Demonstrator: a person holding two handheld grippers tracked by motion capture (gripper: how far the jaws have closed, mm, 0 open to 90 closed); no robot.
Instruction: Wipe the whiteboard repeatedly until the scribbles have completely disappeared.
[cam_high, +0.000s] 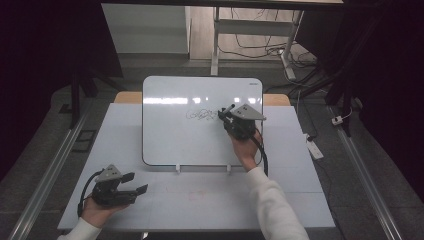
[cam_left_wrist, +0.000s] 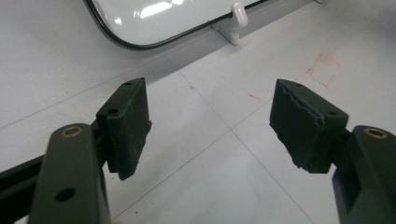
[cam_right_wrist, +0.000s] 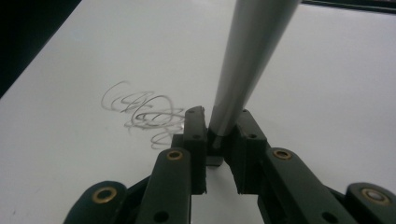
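Observation:
A white board (cam_high: 170, 135) stands tilted on the table, with a dark scribble (cam_high: 201, 115) near its middle. My right gripper (cam_high: 226, 114) is up at the board, just right of the scribble, shut on a grey marker (cam_high: 229, 108). In the right gripper view the marker (cam_right_wrist: 252, 51) rises from between the closed jaws of the right gripper (cam_right_wrist: 218, 128), and the scribble (cam_right_wrist: 142, 114) lies to their left. My left gripper (cam_high: 136, 182) rests low near the table's front left, open with nothing in it. In its own view the left gripper (cam_left_wrist: 210, 121) has only bare table between its pads.
The board leans on two small white feet (cam_left_wrist: 238, 14) at its lower edge. Faint red marks (cam_left_wrist: 324, 70) show on the white table (cam_high: 200, 200). Behind the table are a desk frame and loose cables (cam_high: 260, 47) on the floor.

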